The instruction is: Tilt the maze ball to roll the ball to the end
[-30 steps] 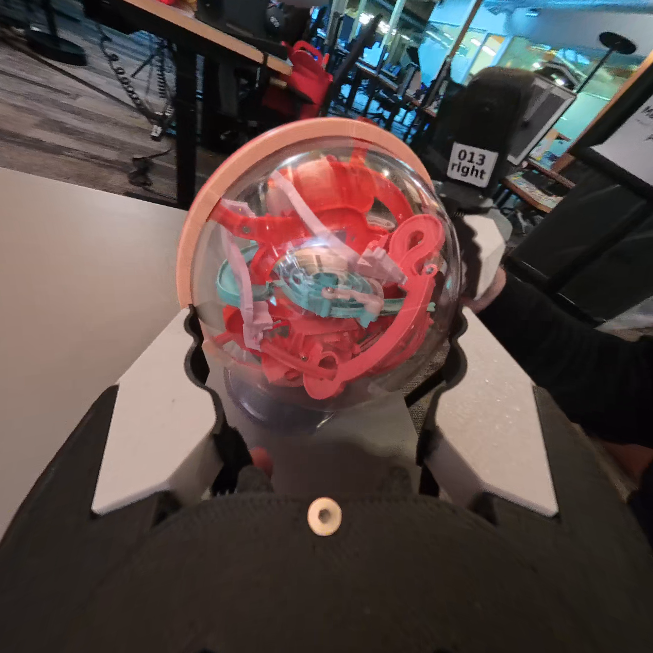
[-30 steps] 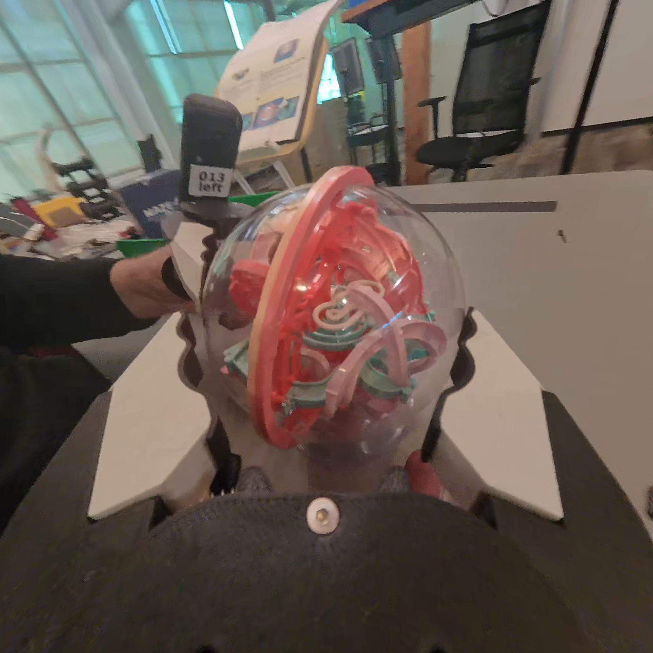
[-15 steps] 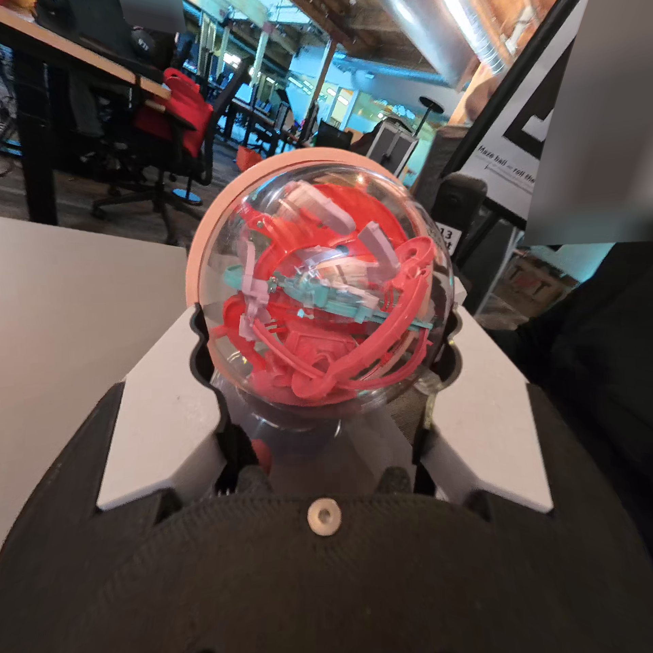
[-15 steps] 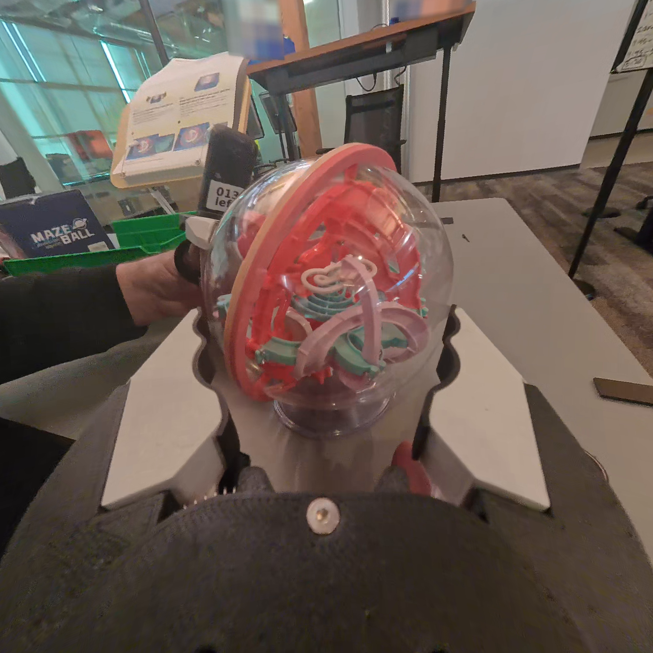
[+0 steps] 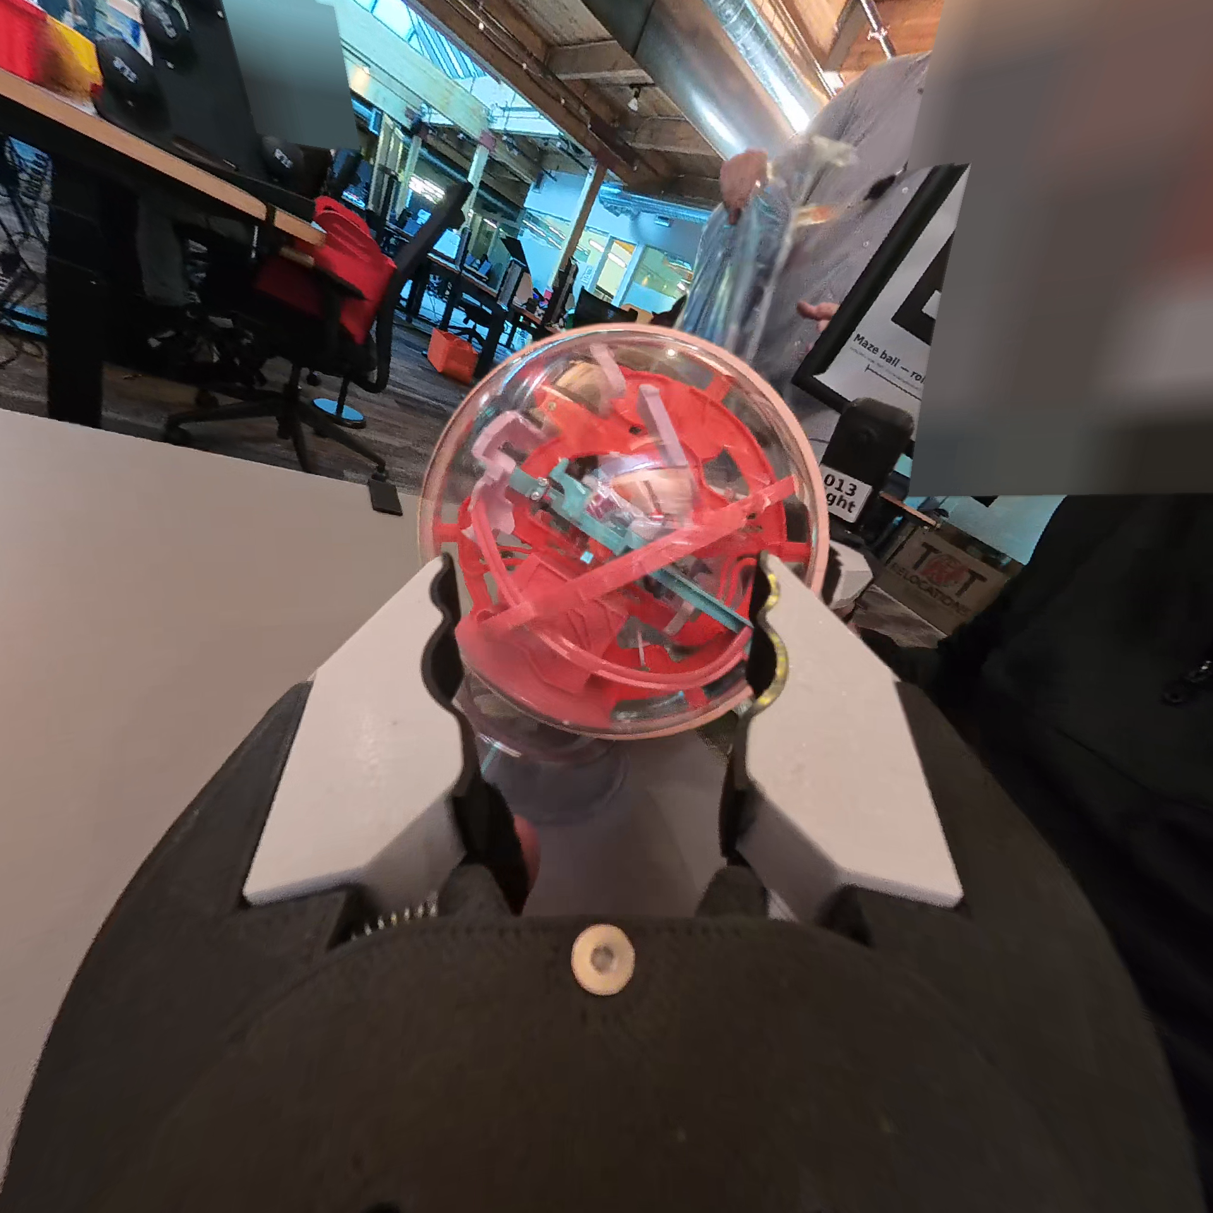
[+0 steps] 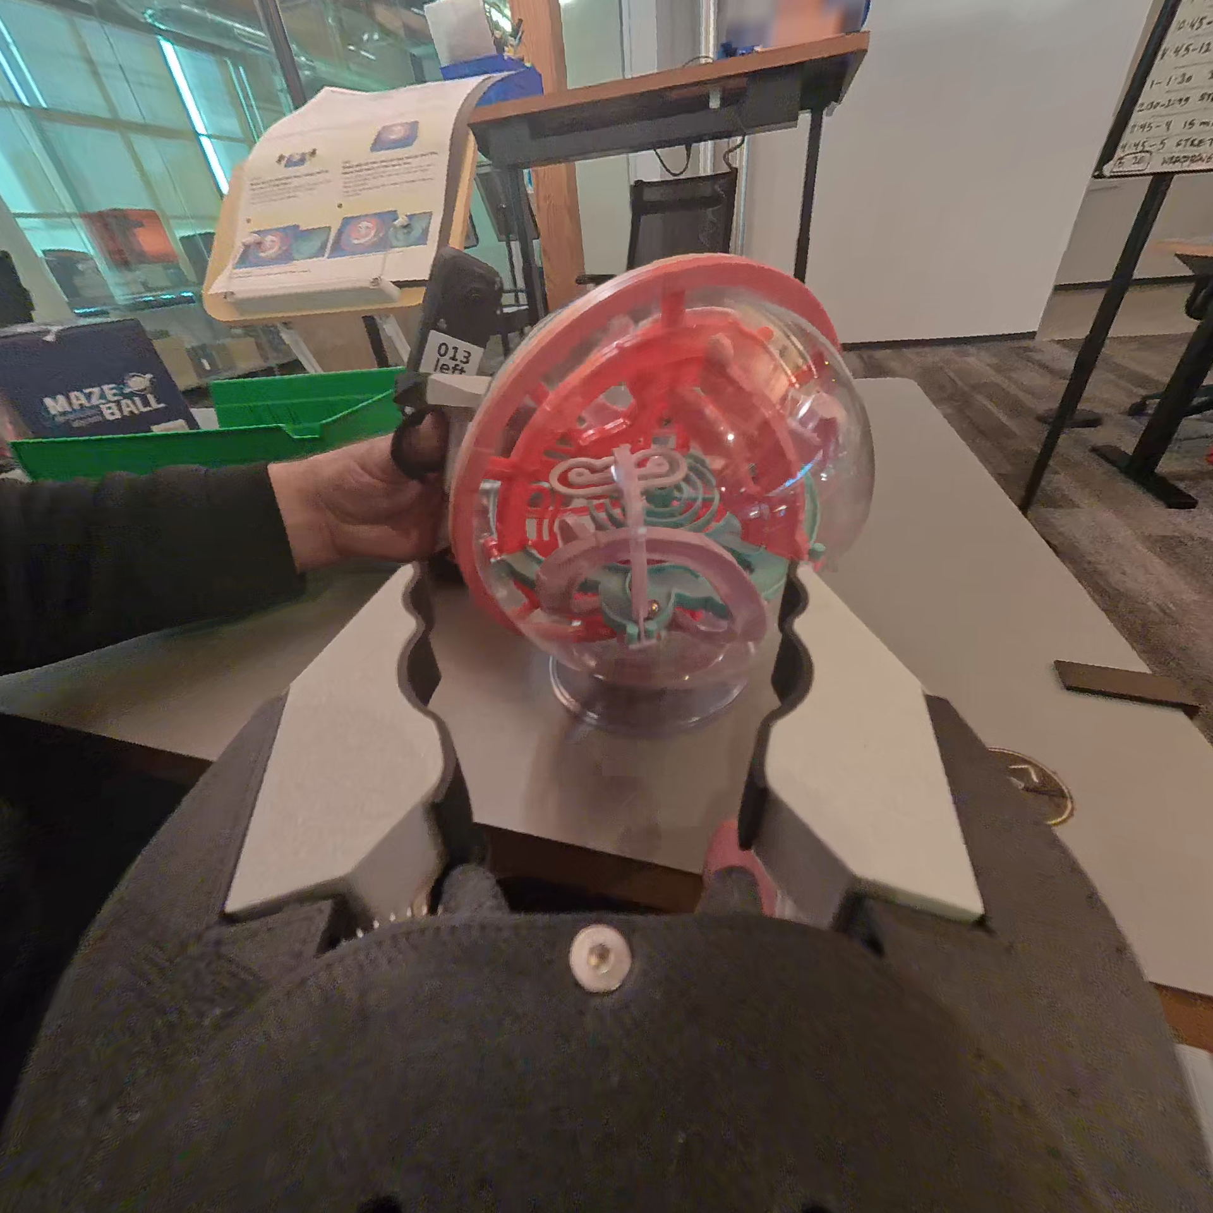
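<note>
Fingers [image 5: 814,656] of the left gripper [image 5: 600,630] squeeze the clear round plastic maze ball [image 5: 617,545] above the grey table [image 5: 164,558], the right gripper [image 6: 600,656] looks loose around it, so tip it slowly.

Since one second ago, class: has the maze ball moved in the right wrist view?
Yes: the maze ball lies farther out from the right gripper, clear base now showing over the table.

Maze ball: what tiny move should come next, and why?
Probably one slow, tiny tilt. The left tool grips the maze ball, whose rim leans. A shiny speck, maybe the little ball, sits on a thin teal track; a big tip could spill it.
</note>
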`<state>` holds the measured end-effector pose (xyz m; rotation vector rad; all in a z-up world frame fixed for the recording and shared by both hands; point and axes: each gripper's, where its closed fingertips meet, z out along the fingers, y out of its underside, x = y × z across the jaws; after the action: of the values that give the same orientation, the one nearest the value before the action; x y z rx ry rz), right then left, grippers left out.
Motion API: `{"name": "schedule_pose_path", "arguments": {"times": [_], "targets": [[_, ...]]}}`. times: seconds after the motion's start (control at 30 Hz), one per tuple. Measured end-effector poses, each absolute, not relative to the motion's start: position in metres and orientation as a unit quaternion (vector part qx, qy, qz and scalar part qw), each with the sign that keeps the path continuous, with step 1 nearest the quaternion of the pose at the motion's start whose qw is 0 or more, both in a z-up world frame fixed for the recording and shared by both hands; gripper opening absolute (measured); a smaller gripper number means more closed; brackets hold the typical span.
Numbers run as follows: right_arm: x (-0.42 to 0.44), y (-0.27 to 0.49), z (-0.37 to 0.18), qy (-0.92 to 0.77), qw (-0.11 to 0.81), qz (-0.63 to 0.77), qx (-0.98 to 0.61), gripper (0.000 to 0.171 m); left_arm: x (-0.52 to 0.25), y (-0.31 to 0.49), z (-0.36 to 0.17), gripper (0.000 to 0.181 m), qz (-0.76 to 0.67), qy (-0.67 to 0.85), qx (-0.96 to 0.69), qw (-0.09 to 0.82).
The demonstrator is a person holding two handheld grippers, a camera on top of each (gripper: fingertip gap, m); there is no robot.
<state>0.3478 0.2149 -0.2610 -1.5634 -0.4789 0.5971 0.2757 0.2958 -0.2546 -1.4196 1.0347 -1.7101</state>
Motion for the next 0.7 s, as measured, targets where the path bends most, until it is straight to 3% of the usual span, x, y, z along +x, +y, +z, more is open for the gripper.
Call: {"name": "schedule_pose_path", "arguments": {"times": [0.07,0.27,0.47,0.7], "targets": [[0.353,0.213,-0.261,-0.21,0.647,0.268,-0.682,0.099,0.274,0.298,-0.254,0.083,-0.651,0.393,-0.55,0.345],[0.372,0.227,-0.27,-0.221,0.638,0.262,-0.689,0.114,0.269,0.304,-0.239,0.092,-0.635,0.374,-0.556,0.384],[0.356,0.241,-0.282,-0.254,0.616,0.274,-0.694,0.108,0.283,0.307,-0.242,0.103,-0.616,0.394,-0.573,0.37],[0.354,0.245,-0.282,-0.256,0.606,0.234,-0.716,0.107,0.282,0.3,-0.242,0.086,-0.666,0.376,-0.549,0.338]]}}
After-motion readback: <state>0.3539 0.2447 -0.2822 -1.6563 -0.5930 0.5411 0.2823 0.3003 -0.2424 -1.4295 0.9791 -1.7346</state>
